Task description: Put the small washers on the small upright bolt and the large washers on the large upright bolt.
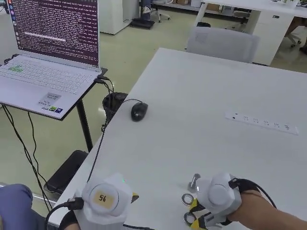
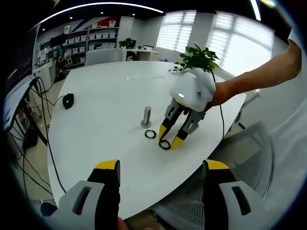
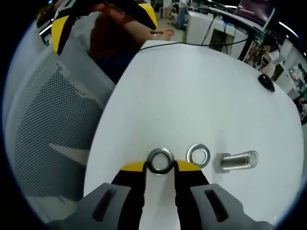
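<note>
Right hand-held gripper (image 3: pixel 160 167): jaws drawn nearly together, yellow tips pinching the near washer (image 3: pixel 160 152) across its rim, low over the bench (image 3: pixel 206 86).
Left hand-held gripper (image 2: pixel 162 167): jaws spread wide with nothing between them, held at the near bench edge and facing the work.
Near washer: flat on the bench, caught only at the very ends of the right tips.
Far washer (image 3: pixel 198 146): flat on the bench just beside the near one, between it and the bolt (image 3: pixel 237 161), seemingly touching neither.
Bolt: upright on its head, threads up, near both washers. Small or large: cannot tell from these views.
Step in hand: probably lifting the near washer to set over the bolt.
Doing it well: firm squeeze before lifting, a thin ring at the tip ends being prone to flip or slip. Straight lift, clear of the far washer. Hole kept level and centred over the bolt top. Lowering past the first threads, then release low down rather than a drop from height.
Risk: a jaw nudging the bolt sideways and toppling it, so better an approach from above than from the side.
Left's part: free to steady the bolt base against wobble.
Further out: mouse (image 1: pixel 139 111) and power strip (image 1: pixel 261 122) on the bench, well apart from the work.
</note>
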`<act>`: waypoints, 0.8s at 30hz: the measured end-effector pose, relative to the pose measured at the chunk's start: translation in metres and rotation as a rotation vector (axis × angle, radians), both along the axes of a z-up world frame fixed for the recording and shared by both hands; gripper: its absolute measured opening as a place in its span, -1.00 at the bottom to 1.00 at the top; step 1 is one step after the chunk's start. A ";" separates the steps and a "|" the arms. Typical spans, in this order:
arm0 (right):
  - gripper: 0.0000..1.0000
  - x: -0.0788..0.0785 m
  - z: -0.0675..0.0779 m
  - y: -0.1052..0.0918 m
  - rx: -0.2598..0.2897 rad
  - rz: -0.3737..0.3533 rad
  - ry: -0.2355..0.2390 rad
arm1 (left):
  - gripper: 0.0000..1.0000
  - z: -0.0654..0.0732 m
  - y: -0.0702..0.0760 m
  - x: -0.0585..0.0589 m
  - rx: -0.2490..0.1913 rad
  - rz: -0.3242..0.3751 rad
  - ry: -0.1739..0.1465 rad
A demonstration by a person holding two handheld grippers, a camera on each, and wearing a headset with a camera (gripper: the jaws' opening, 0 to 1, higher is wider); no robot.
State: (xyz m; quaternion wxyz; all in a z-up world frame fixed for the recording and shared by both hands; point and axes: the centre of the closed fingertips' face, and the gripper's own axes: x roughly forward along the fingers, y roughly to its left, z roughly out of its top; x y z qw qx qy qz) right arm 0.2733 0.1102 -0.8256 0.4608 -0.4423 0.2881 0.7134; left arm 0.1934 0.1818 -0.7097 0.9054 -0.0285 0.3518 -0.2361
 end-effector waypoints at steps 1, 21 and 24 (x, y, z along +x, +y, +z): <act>-0.54 0.001 0.001 0.000 0.003 -0.005 0.000 | 0.39 0.000 0.000 0.000 0.000 0.000 0.000; -0.54 0.062 0.072 0.014 0.142 -0.180 -0.122 | 0.39 0.002 -0.003 0.005 -0.004 -0.006 -0.011; -0.54 0.073 0.077 0.016 0.145 -0.222 -0.135 | 0.39 0.003 -0.003 0.005 -0.005 -0.007 -0.015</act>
